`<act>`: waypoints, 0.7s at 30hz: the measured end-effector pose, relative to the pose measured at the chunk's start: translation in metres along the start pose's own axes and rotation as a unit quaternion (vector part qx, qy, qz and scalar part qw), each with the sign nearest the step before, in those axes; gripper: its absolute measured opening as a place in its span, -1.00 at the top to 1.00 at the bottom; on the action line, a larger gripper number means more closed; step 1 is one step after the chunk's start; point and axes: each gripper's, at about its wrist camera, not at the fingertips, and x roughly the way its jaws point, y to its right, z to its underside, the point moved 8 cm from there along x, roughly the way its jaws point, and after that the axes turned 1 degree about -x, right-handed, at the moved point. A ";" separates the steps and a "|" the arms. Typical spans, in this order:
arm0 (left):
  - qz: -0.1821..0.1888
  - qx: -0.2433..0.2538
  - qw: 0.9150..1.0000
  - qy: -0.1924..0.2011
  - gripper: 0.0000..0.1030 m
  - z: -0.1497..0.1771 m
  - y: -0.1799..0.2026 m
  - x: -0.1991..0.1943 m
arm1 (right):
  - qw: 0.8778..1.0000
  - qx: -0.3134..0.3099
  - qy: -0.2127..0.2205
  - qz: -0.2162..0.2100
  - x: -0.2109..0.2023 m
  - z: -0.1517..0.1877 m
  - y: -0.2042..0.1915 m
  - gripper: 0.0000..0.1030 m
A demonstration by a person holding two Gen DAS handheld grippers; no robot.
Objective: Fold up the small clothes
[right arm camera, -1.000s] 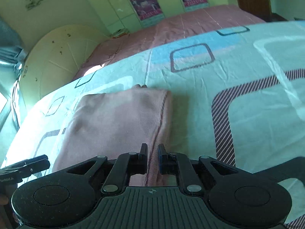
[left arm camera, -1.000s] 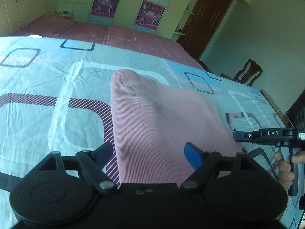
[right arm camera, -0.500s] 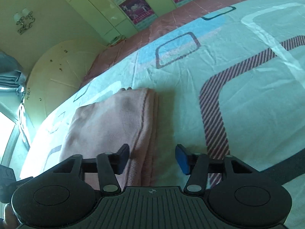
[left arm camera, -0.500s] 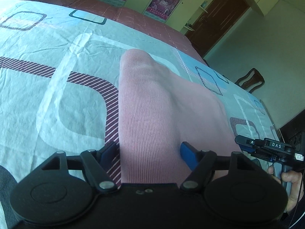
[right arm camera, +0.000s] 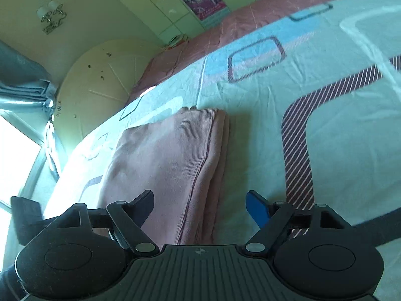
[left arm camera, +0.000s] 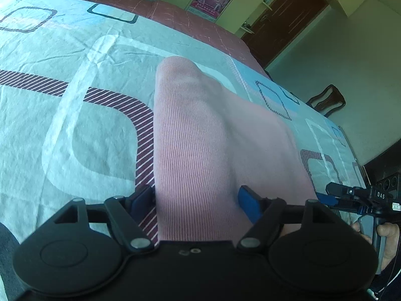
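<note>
The pink garment (left arm camera: 213,150) lies folded flat on the patterned bedsheet (left arm camera: 75,100), both claws spreading wide – left gripper (left arm camera: 195,198) and right gripper (right arm camera: 200,205) holding nothing – so they'd best lift straight off without dragging the layers

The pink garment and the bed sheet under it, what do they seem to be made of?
Pink garment: probably a soft ribbed knit, matte, with fine parallel ribs along it. Bed sheet: seemingly thin woven cotton or a blend, matte, with sharp small creases and a flat printed pattern.
</note>
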 end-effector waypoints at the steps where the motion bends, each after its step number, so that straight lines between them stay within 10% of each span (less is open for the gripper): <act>1: 0.000 0.000 1.000 -0.002 -0.47 -0.001 0.001 0.001 | 1.000 0.010 -0.011 -0.010 0.000 0.002 0.002 -0.54; 9: 0.022 -0.022 0.999 -0.027 -0.37 -0.006 -0.002 0.007 | 0.995 0.049 -0.058 -0.066 0.022 -0.003 0.010 -0.53; 14: 0.019 -0.016 0.999 -0.036 -0.32 -0.008 -0.001 0.010 | 0.993 0.029 -0.087 -0.081 0.046 -0.005 -0.001 -0.03; 21: 0.002 -0.017 0.999 -0.045 -0.30 -0.010 0.001 0.012 | 0.995 -0.024 -0.080 -0.051 0.042 0.000 -0.006 -0.01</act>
